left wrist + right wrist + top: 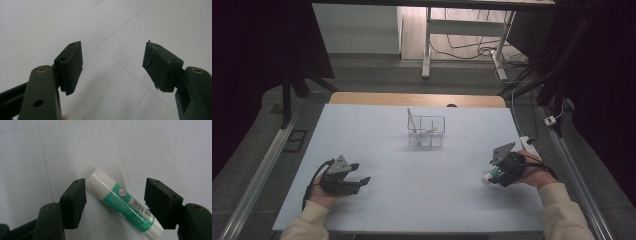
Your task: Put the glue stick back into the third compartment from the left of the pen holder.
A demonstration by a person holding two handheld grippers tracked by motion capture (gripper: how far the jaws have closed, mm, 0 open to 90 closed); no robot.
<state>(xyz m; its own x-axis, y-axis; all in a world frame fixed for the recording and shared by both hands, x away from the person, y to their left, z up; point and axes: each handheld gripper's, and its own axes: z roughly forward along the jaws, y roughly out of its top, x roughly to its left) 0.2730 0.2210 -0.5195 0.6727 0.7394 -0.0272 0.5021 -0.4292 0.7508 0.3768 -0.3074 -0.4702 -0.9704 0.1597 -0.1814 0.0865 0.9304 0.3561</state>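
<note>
High view is showing my left claw resting on the pale desk, while my right claw is hovering over a glue stick near the right edge. Left gripper view is showing jaws spread apart with nothing between. Right gripper view is showing the glue stick lying diagonally on the desk between jaws that are standing apart, their pads not pressing on it.

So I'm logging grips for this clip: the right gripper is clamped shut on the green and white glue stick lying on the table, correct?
Not quite. The right gripper is open, not clamped. The right gripper view shows the green and white glue stick lying on the table between the jaws, with a gap between each pad and the stick, so nothing presses on it yet.
</note>
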